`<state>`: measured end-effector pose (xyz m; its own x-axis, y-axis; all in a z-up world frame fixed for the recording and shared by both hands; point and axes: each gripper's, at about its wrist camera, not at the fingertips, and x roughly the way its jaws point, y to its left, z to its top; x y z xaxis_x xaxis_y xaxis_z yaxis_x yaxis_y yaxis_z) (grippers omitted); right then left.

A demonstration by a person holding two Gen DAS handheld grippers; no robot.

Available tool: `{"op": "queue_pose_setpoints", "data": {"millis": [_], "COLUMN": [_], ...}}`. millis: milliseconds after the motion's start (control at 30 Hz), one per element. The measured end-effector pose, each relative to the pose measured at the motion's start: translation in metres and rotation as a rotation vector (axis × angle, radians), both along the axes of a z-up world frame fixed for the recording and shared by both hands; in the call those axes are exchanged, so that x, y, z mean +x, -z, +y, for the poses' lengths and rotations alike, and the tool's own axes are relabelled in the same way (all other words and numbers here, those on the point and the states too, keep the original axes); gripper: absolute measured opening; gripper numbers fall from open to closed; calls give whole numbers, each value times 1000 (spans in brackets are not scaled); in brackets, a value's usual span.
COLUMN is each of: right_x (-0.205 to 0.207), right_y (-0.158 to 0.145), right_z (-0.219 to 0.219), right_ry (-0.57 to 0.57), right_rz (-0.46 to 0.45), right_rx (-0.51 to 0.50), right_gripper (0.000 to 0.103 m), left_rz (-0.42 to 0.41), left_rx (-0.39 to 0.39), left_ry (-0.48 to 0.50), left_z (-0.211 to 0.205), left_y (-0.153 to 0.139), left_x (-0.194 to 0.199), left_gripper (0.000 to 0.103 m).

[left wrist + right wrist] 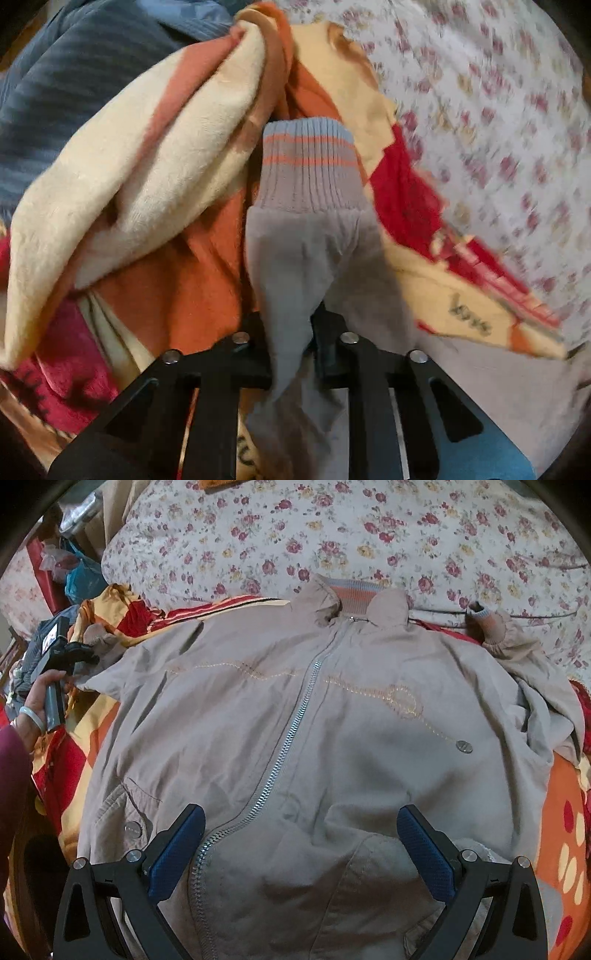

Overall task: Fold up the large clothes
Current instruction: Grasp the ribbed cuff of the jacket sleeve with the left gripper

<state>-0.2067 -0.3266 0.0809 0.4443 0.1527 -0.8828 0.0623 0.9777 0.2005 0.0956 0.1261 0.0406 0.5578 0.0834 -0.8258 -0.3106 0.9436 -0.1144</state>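
A beige zip-up jacket lies front up on the bed, collar at the far side. Its left sleeve, with a grey ribbed cuff striped in orange and blue, runs out from my left gripper, which is shut on the sleeve fabric. In the right wrist view that gripper sits at the far left, held by a person's hand. My right gripper hovers open over the jacket's lower front, its blue pads either side of the zipper. The other sleeve lies bunched at the right.
An orange, red and cream blanket is heaped under and left of the sleeve. A floral bedsheet covers the bed beyond the collar. Blue striped cloth lies at the left. Bags and clutter stand off the bed's left side.
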Motion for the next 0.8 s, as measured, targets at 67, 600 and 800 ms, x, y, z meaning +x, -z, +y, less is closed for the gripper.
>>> {"op": "queue_pose_setpoints", "data": {"millis": [67, 600, 800], "right_x": [-1, -34, -49], "right_y": [1, -12, -19], "right_z": [-1, -20, -43], "right_ry": [3, 63, 129], "right_rz": [-3, -39, -53], "right_rx": [6, 69, 91], "right_gripper": [103, 103, 103], "left_rz": [-59, -198, -110], "left_rx": [-86, -213, -209], "left_ry": [33, 654, 820], "left_z": [-4, -257, -356], "left_y": [-14, -104, -65], "left_x": [-12, -142, -180], "left_gripper": [6, 6, 6]}}
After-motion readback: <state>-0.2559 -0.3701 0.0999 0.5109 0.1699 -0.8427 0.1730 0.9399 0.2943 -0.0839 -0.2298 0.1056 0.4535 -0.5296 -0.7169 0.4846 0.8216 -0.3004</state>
